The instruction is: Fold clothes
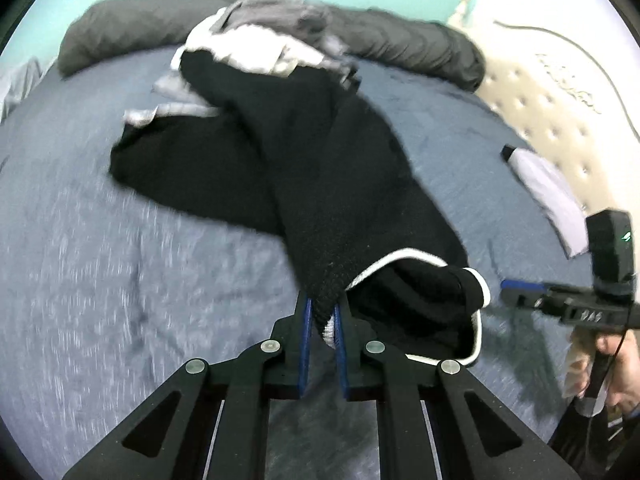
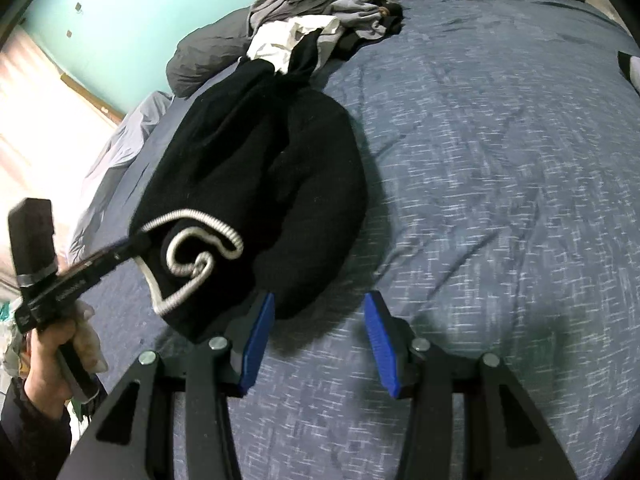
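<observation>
Left wrist view, read left to right. Blue bedspread fills the left side, bare and motion-blurred. At centre my left gripper is clenched on the black garment: a fold of the knit with its white-trimmed edge is pinched between the blue pads. From there the garment runs up the bed to the mixed clothes pile by the far edge, against a dark grey pillow. A folded pale piece lies near the right edge.

Right wrist view. A hand holds the left gripper's handle at far left. My right gripper stands released (jaws apart), over the bedspread; its left pad lies just beside the garment's near lobe, contact not resolvable.
</observation>
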The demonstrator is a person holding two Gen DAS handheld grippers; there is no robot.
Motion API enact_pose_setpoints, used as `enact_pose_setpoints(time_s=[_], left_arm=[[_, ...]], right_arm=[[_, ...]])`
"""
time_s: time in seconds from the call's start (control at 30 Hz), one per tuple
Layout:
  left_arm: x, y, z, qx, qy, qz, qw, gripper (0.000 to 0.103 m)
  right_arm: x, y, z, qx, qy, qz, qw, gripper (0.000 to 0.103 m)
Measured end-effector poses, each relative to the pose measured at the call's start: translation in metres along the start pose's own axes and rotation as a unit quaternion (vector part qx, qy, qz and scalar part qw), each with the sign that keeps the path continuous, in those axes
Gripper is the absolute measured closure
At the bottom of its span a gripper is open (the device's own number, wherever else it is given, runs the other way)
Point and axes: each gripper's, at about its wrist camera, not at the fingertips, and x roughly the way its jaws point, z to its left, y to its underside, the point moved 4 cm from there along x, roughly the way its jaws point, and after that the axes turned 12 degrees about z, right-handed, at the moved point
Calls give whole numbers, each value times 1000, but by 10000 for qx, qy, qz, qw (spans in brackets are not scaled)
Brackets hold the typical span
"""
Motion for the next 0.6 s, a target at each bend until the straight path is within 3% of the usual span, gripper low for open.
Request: enact_pose_setpoints(time_s=[0.13, 0.2, 0.33, 0.5, 0.6], left_arm=[[12, 5, -3, 29, -2, 179, 9998, 91], [12, 2, -11, 122, -34, 188, 9997, 91], [0, -6, -27, 380, -195, 46, 9991, 65], [-13, -17, -50, 849, -405, -125, 9955, 64], [-4, -21, -64, 1181, -466, 33, 9919, 64]], right_arm=[[9, 0, 12, -61, -61, 99, 9999, 55], [14, 2, 19, -143, -63, 158, 9998, 48], [24, 4, 23, -164, -77, 268, 9995, 46], [31, 6, 26, -142, -204, 292, 9993, 46], [32, 6, 30, -214, -198, 321, 9991, 46]])
